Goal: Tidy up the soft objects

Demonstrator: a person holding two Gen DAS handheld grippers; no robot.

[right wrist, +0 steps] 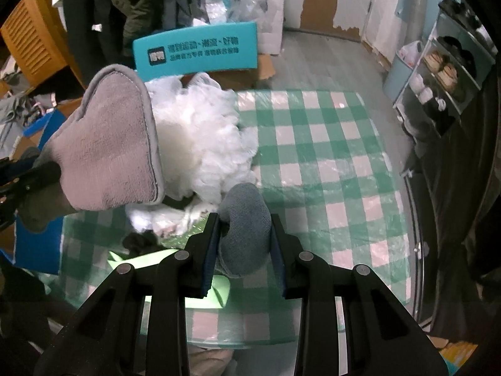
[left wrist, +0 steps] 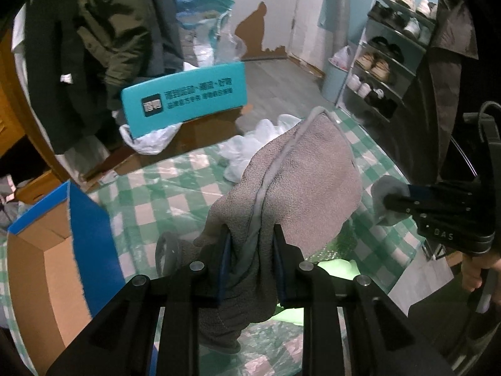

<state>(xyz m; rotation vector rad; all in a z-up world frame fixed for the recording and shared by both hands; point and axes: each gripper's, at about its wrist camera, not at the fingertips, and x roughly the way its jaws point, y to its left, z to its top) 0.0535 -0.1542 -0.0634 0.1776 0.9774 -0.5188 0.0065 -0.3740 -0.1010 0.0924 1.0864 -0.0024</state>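
Note:
My left gripper [left wrist: 250,232] is shut on a bunched grey-pink fleece towel [left wrist: 300,175], which hangs above the green-and-white checked tablecloth [left wrist: 162,194]. The same towel [right wrist: 116,144] shows at the left of the right wrist view, with the left gripper [right wrist: 47,172] clamped on its lower edge. My right gripper [right wrist: 244,219] is shut on a small blue-grey cloth [right wrist: 247,222], lifted off the checked cloth [right wrist: 328,144]. In the left wrist view the right gripper [left wrist: 391,202] sits at the right, a pale cloth corner [left wrist: 386,191] between its fingers and a hand [left wrist: 476,269] on its handle.
An open cardboard box [left wrist: 47,250] with a blue flap stands left of the table. A pile of white plastic bags [right wrist: 200,144] lies at the table's far side. A light green sheet [left wrist: 335,266] lies under the towel. A teal sign [left wrist: 184,94], hanging coats [left wrist: 109,31] and a shoe rack [left wrist: 385,59] stand beyond.

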